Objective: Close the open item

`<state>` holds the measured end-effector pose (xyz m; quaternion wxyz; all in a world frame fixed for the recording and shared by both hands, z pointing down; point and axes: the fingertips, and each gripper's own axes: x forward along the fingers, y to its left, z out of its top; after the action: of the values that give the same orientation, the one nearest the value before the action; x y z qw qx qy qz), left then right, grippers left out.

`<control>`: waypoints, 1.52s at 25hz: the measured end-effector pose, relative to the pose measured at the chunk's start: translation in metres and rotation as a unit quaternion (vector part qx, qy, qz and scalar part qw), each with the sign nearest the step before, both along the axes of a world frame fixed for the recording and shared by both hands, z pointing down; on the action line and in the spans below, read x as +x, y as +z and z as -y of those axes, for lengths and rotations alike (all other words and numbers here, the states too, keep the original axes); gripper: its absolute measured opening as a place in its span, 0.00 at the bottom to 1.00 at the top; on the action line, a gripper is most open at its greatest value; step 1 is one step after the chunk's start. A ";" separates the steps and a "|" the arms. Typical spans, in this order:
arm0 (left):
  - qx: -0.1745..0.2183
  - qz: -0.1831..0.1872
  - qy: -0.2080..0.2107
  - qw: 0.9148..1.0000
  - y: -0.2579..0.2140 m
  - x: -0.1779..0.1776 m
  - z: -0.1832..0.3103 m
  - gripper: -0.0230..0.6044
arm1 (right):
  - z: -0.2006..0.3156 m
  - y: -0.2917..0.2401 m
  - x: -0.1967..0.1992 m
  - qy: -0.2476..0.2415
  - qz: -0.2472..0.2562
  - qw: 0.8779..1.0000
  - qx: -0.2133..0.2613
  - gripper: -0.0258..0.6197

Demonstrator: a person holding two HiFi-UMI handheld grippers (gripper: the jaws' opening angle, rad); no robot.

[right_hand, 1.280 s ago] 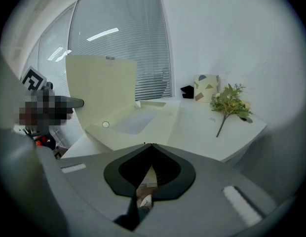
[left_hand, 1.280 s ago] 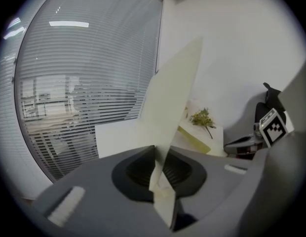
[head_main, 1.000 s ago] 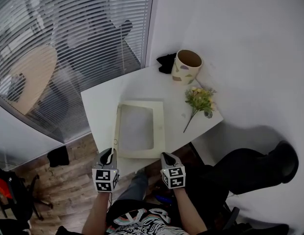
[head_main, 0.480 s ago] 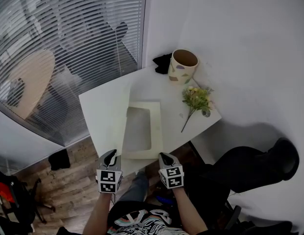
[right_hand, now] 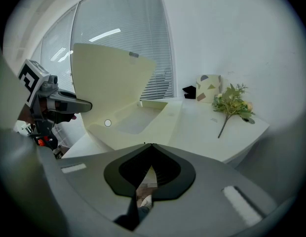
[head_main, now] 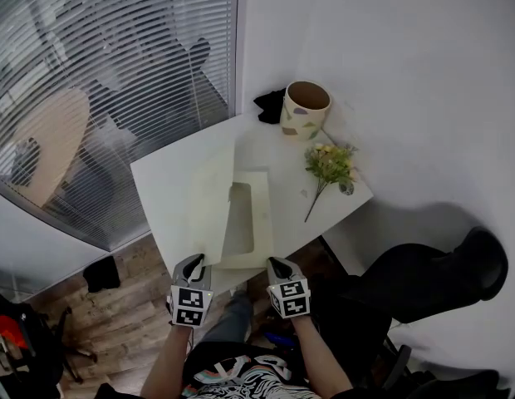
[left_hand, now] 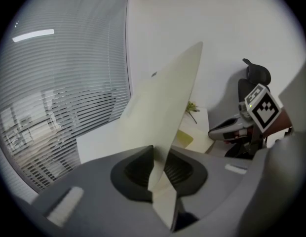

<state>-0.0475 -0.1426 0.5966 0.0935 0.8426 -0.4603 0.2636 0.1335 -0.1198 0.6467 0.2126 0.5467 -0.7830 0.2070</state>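
Note:
A flat cream box (head_main: 259, 223) lies on the white table (head_main: 324, 202), and its big lid (head_main: 195, 194) stands raised on the left, leaning over the tray. My left gripper (head_main: 196, 263) is at the lid's near corner. In the left gripper view the lid (left_hand: 165, 107) rises from between the jaws of that gripper (left_hand: 160, 151). The jaws have just been opening, but the tips still touch the card. My right gripper (head_main: 275, 265) is shut and empty at the box's near right corner. Its own view shows the tray (right_hand: 143, 118), the lid (right_hand: 108, 80) and its closed tips (right_hand: 151, 145).
A speckled cup (head_main: 305, 108) and a black object (head_main: 268, 105) stand at the table's far corner by the wall. A sprig of flowers (head_main: 328, 165) lies right of the box. Window blinds (head_main: 91, 73) are at the left, a person's dark legs (head_main: 424, 277) at the right.
The lid has swung up and over towards the right, hiding more of the tray. My left gripper has moved right with it. The right gripper has stayed put.

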 end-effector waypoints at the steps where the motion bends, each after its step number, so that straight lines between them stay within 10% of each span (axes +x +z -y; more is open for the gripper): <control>1: -0.002 0.004 0.005 1.000 0.002 0.002 0.000 0.20 | 0.000 0.000 0.000 0.000 0.000 1.000 0.000 0.04; 38: -0.056 0.129 0.156 0.978 0.044 0.052 -0.011 0.28 | -0.001 0.001 0.002 0.018 0.027 0.999 -0.001 0.04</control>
<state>0.0050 -0.1314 0.6404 0.0378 0.8563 -0.3163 0.4066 0.1353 -0.1183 0.6473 0.1882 0.5549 -0.7781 0.2262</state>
